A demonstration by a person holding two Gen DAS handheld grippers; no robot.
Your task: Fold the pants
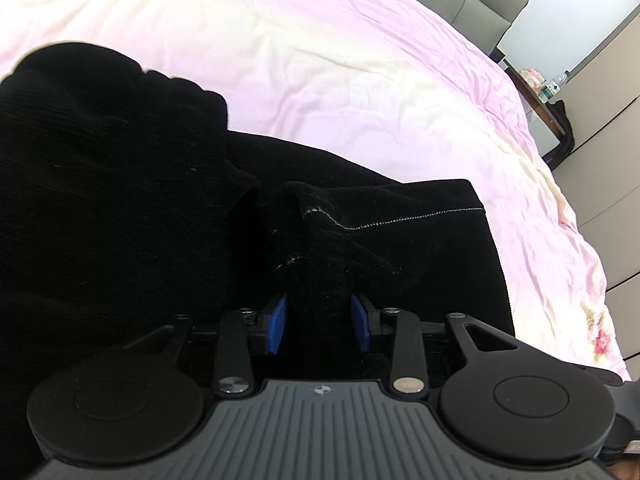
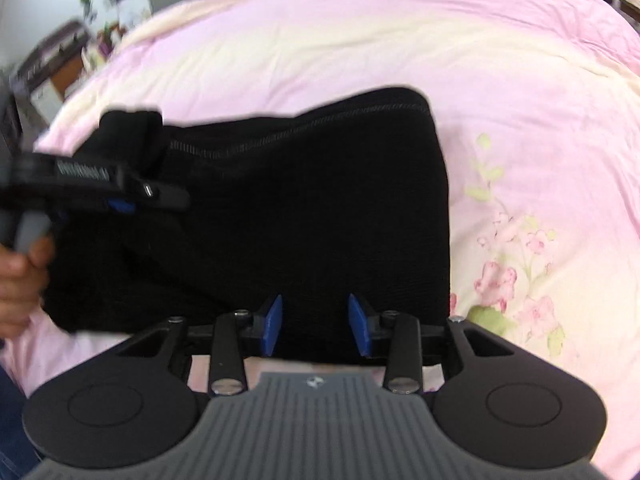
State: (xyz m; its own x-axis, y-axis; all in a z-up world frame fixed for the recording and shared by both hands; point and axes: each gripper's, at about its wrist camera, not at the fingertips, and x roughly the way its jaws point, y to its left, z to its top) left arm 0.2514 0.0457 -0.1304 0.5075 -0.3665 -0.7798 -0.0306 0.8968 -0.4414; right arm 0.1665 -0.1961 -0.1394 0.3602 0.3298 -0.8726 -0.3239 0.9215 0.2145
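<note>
The black pants [image 2: 304,208] lie on the bed [image 2: 360,40], on its pink floral sheet, and take up the near middle of both views. Taking the pants as the landmark: the left gripper [image 1: 320,322] sits at their near edge with a bunched ridge of black cloth running up between its blue fingers [image 1: 278,324], which pinch that fold from both sides. A pale stitched hem line runs across the cloth just beyond the fingers and off toward the pants' right corner. To the left of that fold, a thick raised mound of the same black fabric blocks most of the view of the sheet on that side.

From the right wrist view, the right gripper [image 2: 316,322] is at the near edge of the pants, its blue fingers [image 2: 274,322] spread apart with flat black cloth behind the gap; nothing is caught between them. At the pants' left side the left gripper [image 2: 120,196] shows blurred, with cloth bunched above it, and the person's left hand [image 2: 20,280] holds its grey handle.

Beyond the pants the sheet stretches to a grey padded headboard [image 1: 480,0]. Far right of the pants in the left wrist view, a dark side table [image 1: 548,96] carries bottles; far left in the right wrist view stands cluttered furniture, too blurred to name.
</note>
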